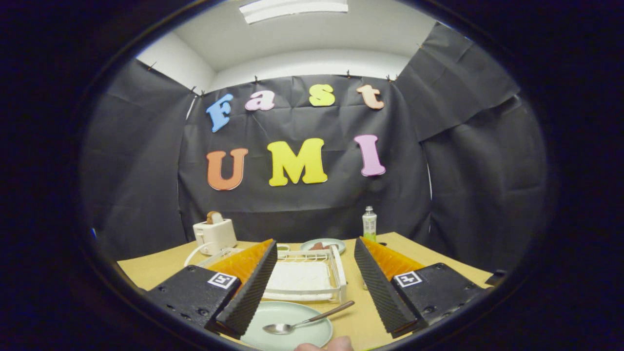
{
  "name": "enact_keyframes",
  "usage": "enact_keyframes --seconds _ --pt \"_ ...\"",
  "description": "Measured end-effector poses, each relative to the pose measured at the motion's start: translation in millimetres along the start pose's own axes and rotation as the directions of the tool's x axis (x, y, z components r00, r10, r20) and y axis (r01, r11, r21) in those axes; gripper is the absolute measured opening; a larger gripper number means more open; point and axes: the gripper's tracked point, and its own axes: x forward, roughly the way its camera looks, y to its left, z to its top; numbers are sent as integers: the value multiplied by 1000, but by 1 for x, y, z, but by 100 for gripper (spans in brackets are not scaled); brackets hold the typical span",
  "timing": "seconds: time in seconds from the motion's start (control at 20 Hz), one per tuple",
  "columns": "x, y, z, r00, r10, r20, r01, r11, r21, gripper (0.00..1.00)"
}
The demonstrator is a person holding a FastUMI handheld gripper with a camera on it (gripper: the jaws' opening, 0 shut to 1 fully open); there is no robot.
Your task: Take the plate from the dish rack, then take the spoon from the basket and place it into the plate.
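The gripper (312, 273) had its fingers spread wide apart with nothing between the pads, so the way forward between them was free. Low between the fingers lay the plate (287, 334) with the spoon (304, 321) in it, the handle pointing toward the right finger. Just beyond the plate stood the white dish rack (336, 278), and it blocked the middle of the table (429, 258). Behind the rack a second plate (324, 245) with some food closed the far side. The toaster (214, 235) stood at the far left and a bottle (369, 224) at the far right, near the wall. The bare table to the right of the rack was open. A fingertip (324, 345) showed just beside the near rim of the plate.
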Motion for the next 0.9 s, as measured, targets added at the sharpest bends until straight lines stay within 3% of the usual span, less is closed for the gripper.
enact_keyframes --seconds 0.3,0.9 --pt "-20 -15 27 997 -31 71 32 999 -24 100" --pt "-39 -20 18 997 -37 66 40 998 -49 100"
